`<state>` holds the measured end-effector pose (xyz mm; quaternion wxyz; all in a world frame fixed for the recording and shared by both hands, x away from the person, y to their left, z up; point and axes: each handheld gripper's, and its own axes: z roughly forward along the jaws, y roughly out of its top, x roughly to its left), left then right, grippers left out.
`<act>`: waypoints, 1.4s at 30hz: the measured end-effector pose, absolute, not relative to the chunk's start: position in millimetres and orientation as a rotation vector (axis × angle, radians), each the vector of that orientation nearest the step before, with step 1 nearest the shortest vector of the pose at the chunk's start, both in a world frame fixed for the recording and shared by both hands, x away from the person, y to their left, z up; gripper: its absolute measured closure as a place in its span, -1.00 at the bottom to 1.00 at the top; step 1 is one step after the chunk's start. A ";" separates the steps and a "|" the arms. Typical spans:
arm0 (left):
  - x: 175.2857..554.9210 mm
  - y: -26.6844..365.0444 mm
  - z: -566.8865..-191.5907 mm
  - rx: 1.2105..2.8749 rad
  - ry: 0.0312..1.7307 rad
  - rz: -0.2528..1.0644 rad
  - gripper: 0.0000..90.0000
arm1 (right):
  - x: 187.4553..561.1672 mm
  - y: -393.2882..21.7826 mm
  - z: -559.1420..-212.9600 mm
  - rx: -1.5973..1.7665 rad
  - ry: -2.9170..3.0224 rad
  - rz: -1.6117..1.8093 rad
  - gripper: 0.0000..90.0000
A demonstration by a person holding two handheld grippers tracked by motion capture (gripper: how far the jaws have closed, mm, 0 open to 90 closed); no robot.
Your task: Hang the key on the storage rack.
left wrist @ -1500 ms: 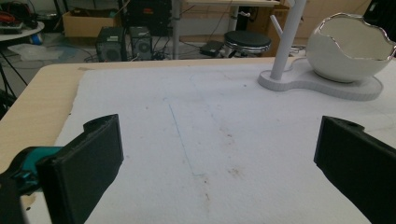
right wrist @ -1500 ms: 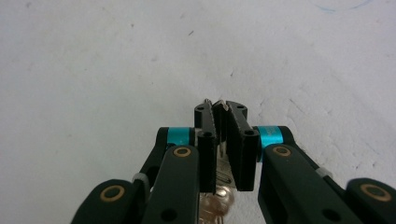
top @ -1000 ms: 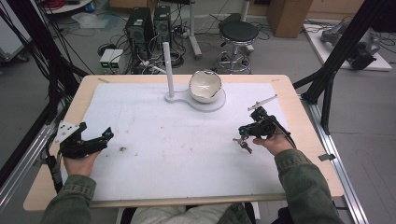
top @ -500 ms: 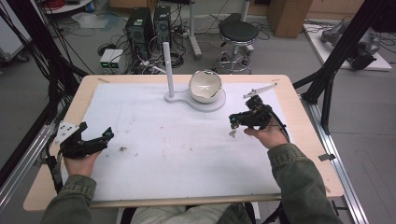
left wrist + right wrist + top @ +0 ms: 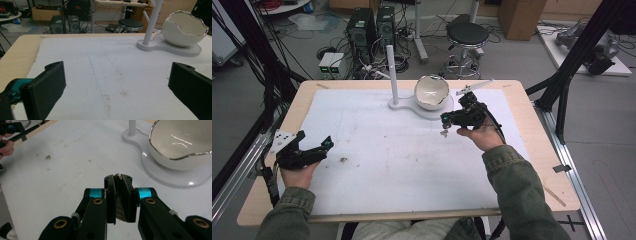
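L gripper [image 5: 314,150] rests low at near-left of white mat [image 5: 377,165], jaws spread wide, nothing between them; in left gripper view only bare mat lies between the two pads. R gripper [image 5: 445,121] held above mat farther out, right of centre, jaws clamped tight on a small thin metallic item [image 5: 120,195], identity unclear, a bit dangling below in high view. Just beyond: egg-shaped white bowl w/ silver rim [image 5: 431,92] on white stand base [image 5: 412,107], upright post [image 5: 392,72] beside it.

Left gripper [image 5: 312,150] jaws apart, right gripper [image 5: 445,120] jaws clamped.
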<state>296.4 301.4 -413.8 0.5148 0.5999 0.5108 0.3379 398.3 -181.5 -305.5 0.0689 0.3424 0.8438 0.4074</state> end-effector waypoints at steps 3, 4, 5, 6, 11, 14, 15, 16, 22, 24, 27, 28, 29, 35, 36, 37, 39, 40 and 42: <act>296.4 301.2 -413.8 1.442 1.227 0.817 -0.96 | 401.7 -174.0 -301.7 1.021 2.543 1.234 0.85; 296.4 301.2 -413.8 1.442 1.227 0.817 -0.96 | 401.7 -174.0 -301.7 1.021 2.543 1.234 0.85; 296.4 300.7 -414.0 1.447 1.225 0.818 -0.96 | 404.1 -169.0 -298.4 1.016 2.543 1.233 0.85; 296.4 300.6 -414.0 1.450 1.224 0.816 -0.96 | 405.8 -167.2 -296.7 1.009 2.542 1.239 0.85; 296.3 299.9 -414.0 1.449 1.221 0.817 -0.96 | 413.5 -156.6 -284.0 0.996 2.540 1.272 0.85; 296.4 300.3 -414.0 1.448 1.221 0.818 -0.96 | 418.0 -148.0 -276.7 0.986 2.546 1.269 0.85; 296.4 300.3 -414.0 1.448 1.221 0.818 -0.96 | 419.1 -145.1 -274.0 0.980 2.552 1.267 0.85; 296.7 300.5 -414.1 1.449 1.221 0.817 -0.96 | 420.3 -142.2 -271.3 0.972 2.557 1.264 0.85; 297.9 301.2 -414.7 1.444 1.219 0.814 -0.96 | 428.6 -127.8 -254.8 0.949 2.552 1.279 0.85; 297.9 301.7 -414.6 1.442 1.221 0.812 -0.96 | 430.1 -125.9 -252.5 0.946 2.549 1.287 0.85; 298.1 301.7 -414.8 1.442 1.222 0.810 -0.96 | 436.6 -116.5 -246.9 0.947 2.551 1.299 0.85; 298.2 301.5 -414.9 1.441 1.220 0.810 -0.96 | 438.2 -114.1 -245.8 0.951 2.554 1.293 0.85; 298.2 301.4 -414.9 1.442 1.219 0.809 -0.96 | 440.7 -112.0 -245.2 0.949 2.553 1.298 0.85; 300.0 302.2 -415.9 1.441 1.218 0.805 -0.96 | 453.4 -102.0 -240.2 0.970 2.549 1.300 0.85; 300.3 302.7 -416.0 1.444 1.219 0.805 -0.96 | 455.4 -100.8 -239.2 0.980 2.548 1.304 0.85; 300.3 302.7 -416.0 1.444 1.219 0.805 -0.96 | 458.2 -99.8 -238.5 0.976 2.543 1.307 0.85; 301.4 303.1 -416.6 1.441 1.218 0.801 -0.96 | 462.8 -97.6 -236.6 0.996 2.542 1.313 0.85; 301.7 303.1 -416.9 1.443 1.219 0.802 -0.96 | 465.9 -96.8 -235.6 0.995 2.536 1.312 0.85; 302.3 303.4 -417.3 1.446 1.220 0.797 -0.96 | 471.7 -94.0 -231.8 1.000 2.530 1.315 0.85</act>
